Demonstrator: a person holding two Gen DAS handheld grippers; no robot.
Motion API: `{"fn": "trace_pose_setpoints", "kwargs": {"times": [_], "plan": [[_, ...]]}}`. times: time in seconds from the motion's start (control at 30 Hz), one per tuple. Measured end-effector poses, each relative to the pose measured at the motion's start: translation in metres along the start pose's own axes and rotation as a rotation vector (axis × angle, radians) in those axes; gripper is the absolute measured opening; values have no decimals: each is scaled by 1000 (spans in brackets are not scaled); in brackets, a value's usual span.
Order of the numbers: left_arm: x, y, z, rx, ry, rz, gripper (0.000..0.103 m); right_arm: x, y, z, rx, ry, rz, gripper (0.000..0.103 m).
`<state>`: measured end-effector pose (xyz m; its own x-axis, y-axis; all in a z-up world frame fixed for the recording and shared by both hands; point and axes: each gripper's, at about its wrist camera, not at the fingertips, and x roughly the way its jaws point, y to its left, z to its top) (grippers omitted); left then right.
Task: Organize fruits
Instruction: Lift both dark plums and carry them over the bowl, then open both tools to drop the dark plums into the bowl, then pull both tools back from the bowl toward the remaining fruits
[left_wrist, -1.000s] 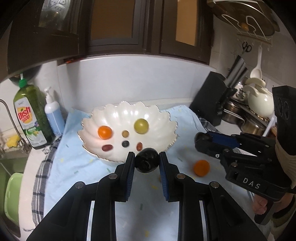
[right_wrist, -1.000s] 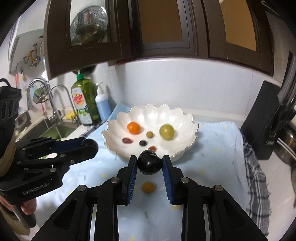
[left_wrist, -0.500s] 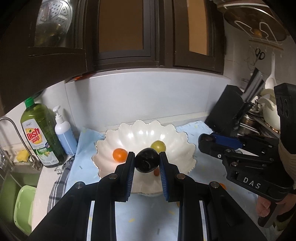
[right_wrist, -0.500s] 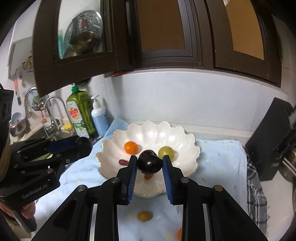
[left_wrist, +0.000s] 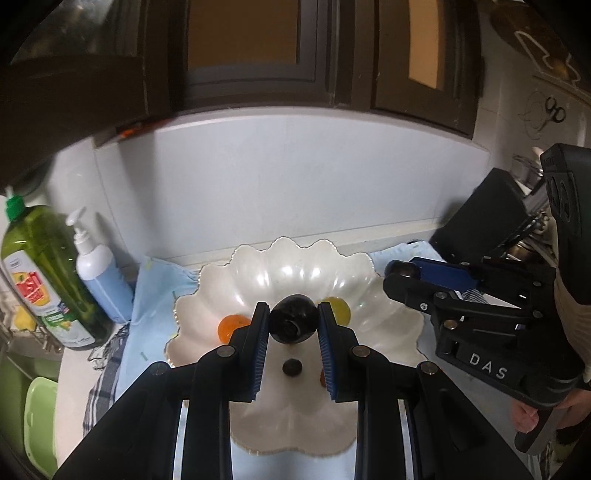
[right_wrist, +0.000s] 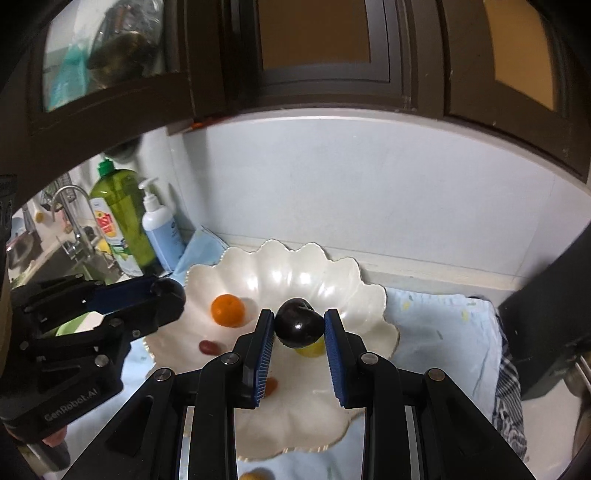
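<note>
Black and glossy, a round dark plum (left_wrist: 293, 325) sat pinched between the blue pads of the left claw (left_wrist: 293, 328), and a second dark plum (right_wrist: 298, 328) was gripped the same way in the right claw (right_wrist: 299, 330); both hung above the white scalloped ceramic bowl (right_wrist: 332, 266). The step in hand looked like delivery: each fruit carried over the dish, not yet let go. Inside the bowl lay a small orange citrus (right_wrist: 228, 310), a yellow-green round fruit (left_wrist: 339, 309) partly hidden behind the pads, a dark red grape (right_wrist: 208, 346) and a small dark berry (left_wrist: 292, 367). The next move probably called for lowering each claw near a bare patch of the bowl floor before parting the pads, so the plums would not roll onto the smaller fruit. One orange fruit (right_wrist: 253, 474) remained outside, just beyond the bowl's near rim. A pale blue cloth (right_wrist: 443, 325) covered the desk, with a green dish soap bottle (left_wrist: 44, 280) and a white pump dispenser (left_wrist: 98, 273) at its left edge beside the sink, a black knife block (left_wrist: 487, 214) toward the right, and dark wooden cabinets (right_wrist: 325, 51) above.
</note>
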<state>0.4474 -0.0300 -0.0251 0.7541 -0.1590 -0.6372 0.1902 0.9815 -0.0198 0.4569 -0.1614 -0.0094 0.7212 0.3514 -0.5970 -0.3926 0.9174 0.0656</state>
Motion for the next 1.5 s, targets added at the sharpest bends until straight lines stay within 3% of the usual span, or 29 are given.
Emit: {"fn": "trace_pose_setpoints", "kwargs": {"times": [0.3, 0.53, 0.93, 1.0, 1.03, 1.07, 1.2, 1.27, 1.43, 1.5], "plan": [[61, 8, 18, -22, 102, 6, 26, 58, -11, 15, -30, 106, -45, 29], [101, 15, 20, -16, 170, 51, 26, 88, -15, 20, -42, 156, -62, 29], [139, 30, 19, -63, 260, 54, 28, 128, -25, 24, -26, 232, -63, 30], [140, 29, 19, -55, 266, 66, 34, 128, -26, 24, -26, 235, -66, 36], [141, 30, 20, -52, 267, 72, 46, 128, -26, 24, -28, 237, -74, 40], [140, 30, 19, -53, 259, 87, 49, 128, -26, 23, -28, 233, -81, 46], [136, 31, 21, -57, 249, 100, 50, 124, -29, 23, -19, 227, -86, 46], [130, 31, 23, -55, 236, 119, 58, 120, -30, 23, -18, 218, -97, 46], [112, 31, 23, -39, 203, 161, 64, 103, -35, 19, -9, 192, -113, 47], [102, 31, 21, -43, 191, 163, 65, 93, -35, 18, -13, 174, -126, 53]]}}
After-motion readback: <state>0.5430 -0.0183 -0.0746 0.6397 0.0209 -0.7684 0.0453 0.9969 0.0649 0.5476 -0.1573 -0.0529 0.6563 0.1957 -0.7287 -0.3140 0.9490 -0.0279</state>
